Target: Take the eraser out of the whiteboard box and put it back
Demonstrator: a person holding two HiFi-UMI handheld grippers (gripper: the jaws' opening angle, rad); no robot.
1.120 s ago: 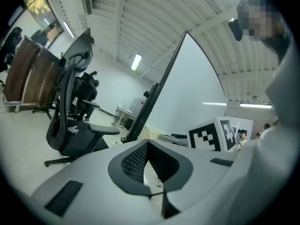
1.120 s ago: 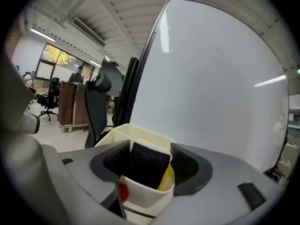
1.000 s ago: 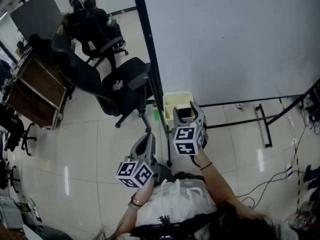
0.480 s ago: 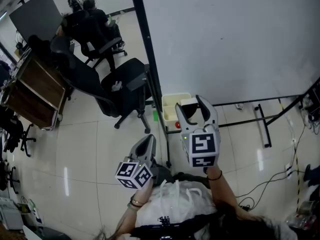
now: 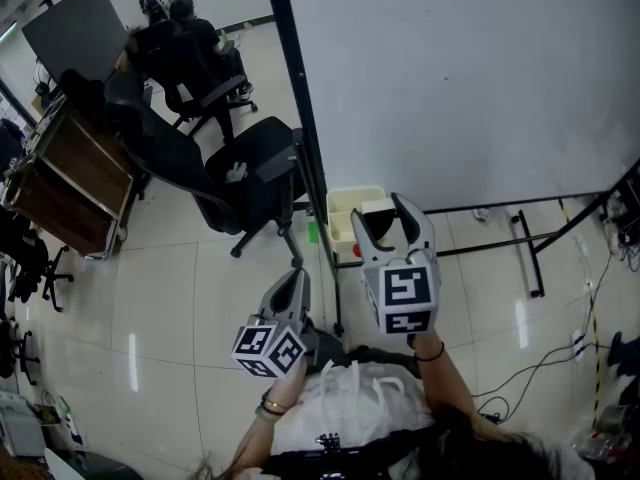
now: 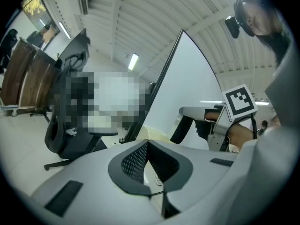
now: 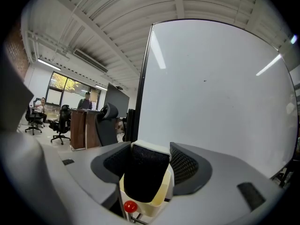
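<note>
Rising clear since a second ago, the right gripper (image 5: 388, 218) is now sitting higher and closer to the head camera, and it is bringing the black-felt eraser with a white plastic back (image 7: 143, 177) up with it. Back then that eraser was sitting down inside the open cream plastic box (image 5: 342, 206). In the right gripper view the right gripper (image 7: 150, 146) is clamping its mesh pads on either side of the eraser, which is standing upright between them. Its lower end is hanging just over the cream plastic box (image 7: 161, 198) at the bottom centre of the frame, and a small red ball (image 7: 130, 206) is showing at the box's lower left. From the head view the eraser (image 5: 377, 208) is showing its white back between the two jaw tips, in front of the large whiteboard (image 5: 450, 78) and just right of its black frame post (image 5: 295, 118). Meanwhile the left gripper (image 5: 292, 280) is hardly shifting, hanging at lower centre-left over the pale tiled floor (image 5: 170, 308). In its own view the left gripper (image 6: 148, 144) is showing jaws closed together with nothing between them, pointing towards the whiteboard (image 6: 192, 93). A black office chair (image 5: 250, 163) is standing left of the post, and a wooden cabinet (image 5: 70, 183) is sitting at the far left.
</note>
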